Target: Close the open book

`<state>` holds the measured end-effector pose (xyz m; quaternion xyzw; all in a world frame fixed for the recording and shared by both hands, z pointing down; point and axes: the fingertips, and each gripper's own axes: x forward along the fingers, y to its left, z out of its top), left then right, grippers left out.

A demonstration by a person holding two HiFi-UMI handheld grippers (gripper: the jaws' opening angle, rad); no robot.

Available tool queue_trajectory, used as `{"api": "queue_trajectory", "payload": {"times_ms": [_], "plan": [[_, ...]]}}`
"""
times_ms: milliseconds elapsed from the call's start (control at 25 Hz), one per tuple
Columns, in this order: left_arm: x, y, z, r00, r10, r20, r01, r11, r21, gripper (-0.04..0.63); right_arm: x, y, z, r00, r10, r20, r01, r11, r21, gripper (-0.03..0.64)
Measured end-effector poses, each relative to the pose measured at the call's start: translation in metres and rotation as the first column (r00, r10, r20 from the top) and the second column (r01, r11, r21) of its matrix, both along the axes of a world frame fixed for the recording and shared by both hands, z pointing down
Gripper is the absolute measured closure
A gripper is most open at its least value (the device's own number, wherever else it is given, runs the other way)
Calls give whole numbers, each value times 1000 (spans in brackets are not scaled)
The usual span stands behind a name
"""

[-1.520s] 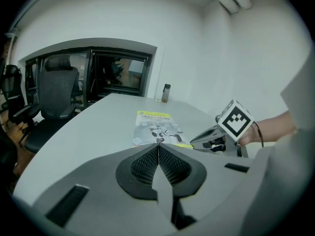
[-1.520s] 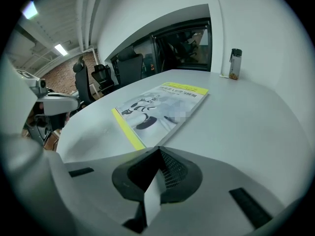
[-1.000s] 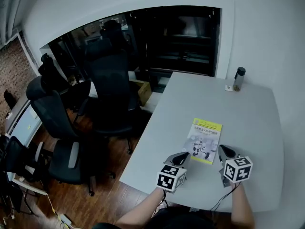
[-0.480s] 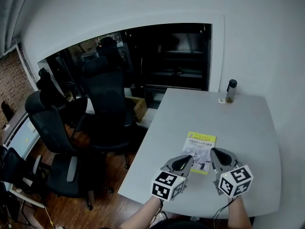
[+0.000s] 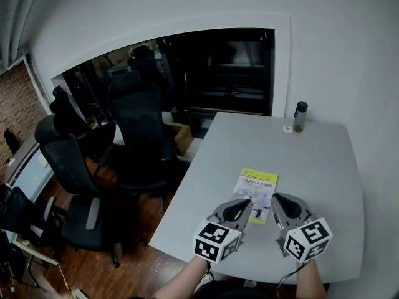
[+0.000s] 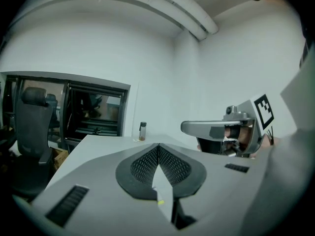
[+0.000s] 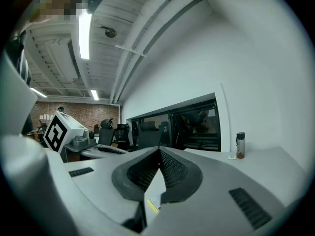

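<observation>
The book (image 5: 255, 185) lies closed on the grey table (image 5: 315, 161), its yellow and white cover facing up. Both grippers hang in the air above the table's near edge, just short of the book and not touching it. My left gripper (image 5: 242, 207) is shut with nothing in it; in the left gripper view its dark pads (image 6: 147, 163) meet at the tip. My right gripper (image 5: 282, 205) is shut and empty as well, its pads (image 7: 170, 168) pressed together. Each gripper shows in the other's view: the right gripper (image 6: 216, 129) and the left gripper (image 7: 74, 137).
A small dark-capped bottle (image 5: 300, 116) stands at the table's far edge with a small tag beside it. Several black office chairs (image 5: 140, 126) crowd the floor left of the table. A dark glass partition (image 5: 218, 73) runs behind the table, and a white wall is on the right.
Both grippers have risen from the table near the book and now sit higher, side by side. The book has stayed closed and has not moved.
</observation>
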<state>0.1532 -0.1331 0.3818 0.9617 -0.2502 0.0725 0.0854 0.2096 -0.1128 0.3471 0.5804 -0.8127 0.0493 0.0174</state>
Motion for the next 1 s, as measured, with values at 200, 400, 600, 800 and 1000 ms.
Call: {"api": "queue_trajectory", "payload": {"times_ms": [200, 400, 600, 800, 1000], "plan": [[5, 6, 1, 1000, -15, 5, 15, 1000, 0, 591, 6, 4, 1, 1000, -17, -6, 17, 1000, 2, 612], [6, 10, -3, 1000, -17, 4, 17, 1000, 7, 591, 5, 8, -2, 1000, -18, 4, 18, 1000, 6, 612], [9, 12, -3, 1000, -16, 4, 16, 1000, 7, 591, 7, 9, -3, 1000, -17, 11, 17, 1000, 10, 612], [11, 14, -3, 1000, -17, 2, 17, 1000, 4, 591, 8, 8, -4, 1000, -30, -1, 30, 999, 14, 612], [10, 14, -3, 1000, -21, 1, 21, 1000, 1, 591, 8, 9, -4, 1000, -21, 8, 21, 1000, 8, 612]]}}
